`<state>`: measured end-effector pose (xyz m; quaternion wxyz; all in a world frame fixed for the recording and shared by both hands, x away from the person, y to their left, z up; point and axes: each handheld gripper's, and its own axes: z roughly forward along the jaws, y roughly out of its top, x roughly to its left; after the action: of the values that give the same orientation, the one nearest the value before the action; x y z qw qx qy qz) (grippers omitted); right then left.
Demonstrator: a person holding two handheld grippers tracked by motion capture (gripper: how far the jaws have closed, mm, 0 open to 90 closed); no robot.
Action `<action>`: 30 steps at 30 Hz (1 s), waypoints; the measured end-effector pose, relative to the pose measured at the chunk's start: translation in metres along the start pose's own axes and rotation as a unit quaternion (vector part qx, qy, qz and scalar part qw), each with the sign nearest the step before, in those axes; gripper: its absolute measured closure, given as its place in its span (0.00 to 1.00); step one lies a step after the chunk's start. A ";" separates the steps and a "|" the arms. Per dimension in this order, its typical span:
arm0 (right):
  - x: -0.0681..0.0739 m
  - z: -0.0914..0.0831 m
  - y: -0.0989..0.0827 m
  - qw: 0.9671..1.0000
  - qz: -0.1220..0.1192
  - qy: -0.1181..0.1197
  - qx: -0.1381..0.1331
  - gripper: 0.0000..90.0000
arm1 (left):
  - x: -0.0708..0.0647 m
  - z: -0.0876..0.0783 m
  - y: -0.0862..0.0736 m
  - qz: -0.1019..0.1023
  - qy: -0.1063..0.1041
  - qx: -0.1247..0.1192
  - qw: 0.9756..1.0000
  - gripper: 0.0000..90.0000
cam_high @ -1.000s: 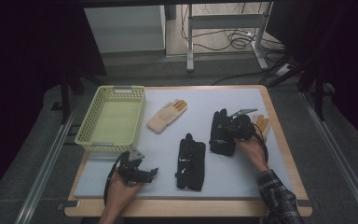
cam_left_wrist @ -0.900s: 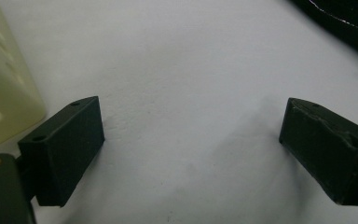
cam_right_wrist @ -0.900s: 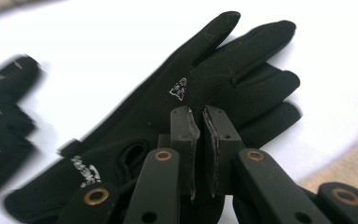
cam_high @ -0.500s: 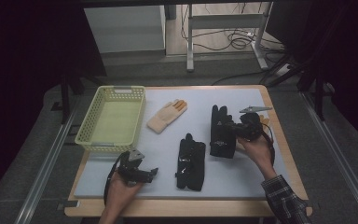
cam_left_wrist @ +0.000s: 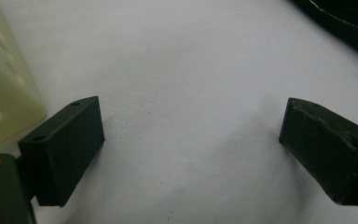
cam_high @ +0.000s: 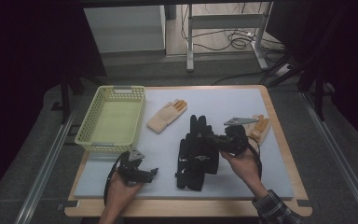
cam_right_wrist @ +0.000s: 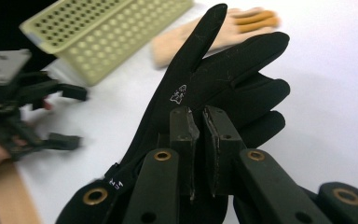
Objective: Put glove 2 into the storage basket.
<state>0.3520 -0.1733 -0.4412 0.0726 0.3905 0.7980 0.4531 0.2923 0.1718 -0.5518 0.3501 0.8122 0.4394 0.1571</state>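
Two black gloves [cam_high: 196, 151] sit at frame centre in the high view; we note the R gripper [cam_right_wrist: 200, 128] clamped on one, its jaws pressed together on the fabric, glove hanging above the mat [cam_high: 270, 179]. L gripper [cam_high: 137, 171], lower left, rests w/ jaws apart, nothing btwn them, just beside the yellow basket [cam_high: 93, 135]. Basket looks bare inside, so we judge no glove stowed yet: one lift in hand, the rest pending. One tan glove [cam_high: 167, 115] lies upper centre; a second tan glove [cam_high: 260, 127] is partly hidden behind the R gripper. We cannot separate the black pair's outlines where they overlap.
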 end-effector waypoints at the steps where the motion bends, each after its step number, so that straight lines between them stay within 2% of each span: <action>1: 0.006 0.002 -0.001 1.000 0.002 0.006 -0.001 0.90 | 0.000 0.000 0.000 0.000 0.000 0.000 1.000 0.07; 4: 0.022 0.011 -0.007 1.000 0.007 0.014 0.001 0.90 | 0.000 0.000 0.000 0.000 0.000 0.000 1.000 0.07; 6: 0.024 0.013 -0.009 1.000 0.009 0.014 0.001 0.90 | 0.000 0.000 0.000 0.000 0.000 0.000 1.000 0.07; 10: 0.031 0.026 -0.024 1.000 0.017 0.007 0.004 0.90 | 0.000 0.000 0.000 -0.001 0.000 -0.001 1.000 0.07; 11: 0.032 0.028 -0.028 1.000 0.017 0.002 0.004 0.90 | 0.000 0.000 0.000 -0.001 0.000 -0.001 1.000 0.07; 12: 0.032 0.034 -0.036 1.000 0.010 -0.012 0.006 0.90 | 0.000 0.000 0.000 -0.001 0.000 0.000 1.000 0.07; 14: 0.032 0.036 -0.038 1.000 0.010 -0.014 0.008 0.89 | 0.000 0.000 0.000 0.000 0.000 0.000 1.000 0.07; 17: 0.032 0.046 -0.049 1.000 -0.004 -0.021 0.016 0.83 | 0.000 0.000 0.000 -0.001 0.000 0.000 1.000 0.07; 20: 0.034 0.052 -0.052 0.999 -0.020 -0.026 0.024 0.71 | 0.000 0.000 0.000 -0.001 0.000 0.000 1.000 0.07; 25: 0.034 0.043 -0.044 0.998 -0.058 -0.035 0.015 0.60 | 0.000 0.000 0.000 -0.001 0.000 0.000 1.000 0.07; 27: 0.031 0.036 -0.041 0.997 -0.070 -0.044 0.010 0.60 | 0.000 0.000 0.000 -0.001 0.000 0.000 1.000 0.07; 30: 0.023 0.027 -0.040 0.996 -0.073 -0.049 0.009 0.66 | 0.000 0.000 0.000 -0.001 0.000 0.000 1.000 0.07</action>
<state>0.3268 -0.1507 -0.4824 0.1414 0.3538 0.8238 0.4197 0.2922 0.1717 -0.5518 0.3502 0.8119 0.4399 0.1571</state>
